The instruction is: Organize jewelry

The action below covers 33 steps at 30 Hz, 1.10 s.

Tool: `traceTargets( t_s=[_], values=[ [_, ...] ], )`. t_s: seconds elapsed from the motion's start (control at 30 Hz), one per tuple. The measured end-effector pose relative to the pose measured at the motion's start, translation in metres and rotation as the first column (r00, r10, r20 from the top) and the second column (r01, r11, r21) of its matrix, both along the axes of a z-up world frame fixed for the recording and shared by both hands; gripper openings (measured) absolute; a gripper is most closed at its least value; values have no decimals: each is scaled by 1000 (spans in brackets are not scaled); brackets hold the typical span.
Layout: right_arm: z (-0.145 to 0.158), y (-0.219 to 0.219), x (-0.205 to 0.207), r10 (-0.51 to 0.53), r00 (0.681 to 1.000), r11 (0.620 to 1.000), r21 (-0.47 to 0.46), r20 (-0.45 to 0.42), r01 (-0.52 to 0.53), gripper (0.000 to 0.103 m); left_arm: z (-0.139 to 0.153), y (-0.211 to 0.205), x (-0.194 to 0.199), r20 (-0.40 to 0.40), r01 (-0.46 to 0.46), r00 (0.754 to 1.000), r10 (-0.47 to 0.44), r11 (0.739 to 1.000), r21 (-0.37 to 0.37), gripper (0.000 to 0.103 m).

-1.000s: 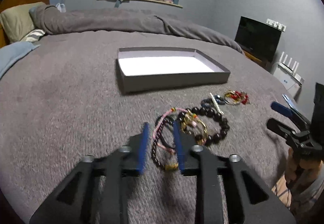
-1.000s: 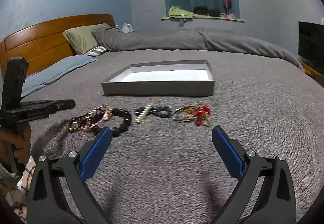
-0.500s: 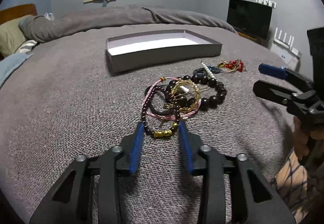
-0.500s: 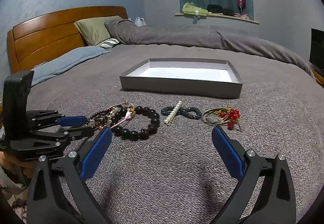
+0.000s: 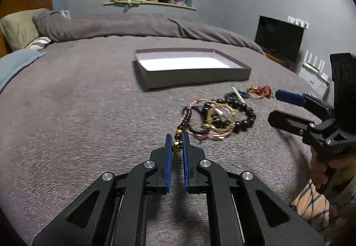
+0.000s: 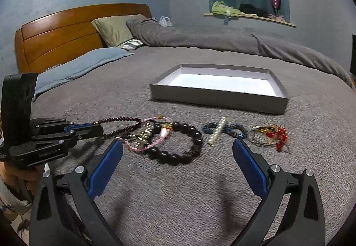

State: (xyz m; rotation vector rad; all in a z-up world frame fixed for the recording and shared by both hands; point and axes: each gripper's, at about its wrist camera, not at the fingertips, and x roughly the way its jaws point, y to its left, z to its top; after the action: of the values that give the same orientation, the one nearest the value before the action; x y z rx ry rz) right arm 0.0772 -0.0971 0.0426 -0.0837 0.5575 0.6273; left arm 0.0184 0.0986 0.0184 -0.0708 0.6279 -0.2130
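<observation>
1. Now the left gripper [image 5: 177, 143] has just been closing, and its blue pads [image 5: 168, 152] pinch the gold bead at the near end of the dark red bead strand [image 5: 185, 118].
2. From that pinch the strand runs forward and slightly right, its far end still lying among the heap of jewelry on the grey blanket [image 5: 77, 112].
3. Just ahead and right of the left gripper lie the tangled pieces: a pink cord bracelet [image 5: 211, 136], a gold chain bracelet [image 5: 219, 116] and a large dark bead bracelet [image 5: 247, 117], overlapping one another.
4. Beyond those, further right, sit a blue bead bracelet with a pale bar across it [image 5: 237, 95] and thin gold bangles with red charms [image 5: 260, 91].
5. Straight ahead of the left gripper, well past the heap, stands the shallow grey box [image 5: 193, 77] with a white floor; nothing shows inside it.
6. The right gripper [image 6: 178, 152] stands wide apart with nothing between its pads, hovering above the blanket.
7. Just beyond its fingertips lies the large dark bead bracelet [image 6: 178, 143]; the blue bead bracelet [image 6: 224, 129] and the red-charm bangles [image 6: 269, 136] lie ahead to its right.
8. To its left, the left gripper [image 6: 98, 129] shows from the side, with the dark red strand [image 6: 120, 122] stretching out of its tips in two lines toward the heap.
9. A hand [image 5: 322, 170] grips the right tool's handle at the right edge of the left wrist view.
</observation>
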Motion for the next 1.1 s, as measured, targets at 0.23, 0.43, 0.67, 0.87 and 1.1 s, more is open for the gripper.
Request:
traceTargets(
  t_s=[0.23,0.43,0.67,0.87,1.1],
  values=[
    [-2,29,7,69,997,998,3,-28,-69,77,-4,16,-1,-14,-29,999,29,999,-27,9],
    [-13,48,21,98,992,995,-16,-79,-99,68,-13,15,0,-31,-24,999,23,999,-35,10],
    [-26,57,30,111,985,993,-36,-130,-117,14,-14,13,5,-26,-19,1000,18,999,-33,10],
    [-16,42,28,119,987,993,30,-112,-116,12,-1,10,5,13,-11,1000,11,1000,-24,9],
    [11,8,33,82,994,993,94,-74,-75,12,22,0,14,57,-2,998,3,1000,-15,9]
  ],
)
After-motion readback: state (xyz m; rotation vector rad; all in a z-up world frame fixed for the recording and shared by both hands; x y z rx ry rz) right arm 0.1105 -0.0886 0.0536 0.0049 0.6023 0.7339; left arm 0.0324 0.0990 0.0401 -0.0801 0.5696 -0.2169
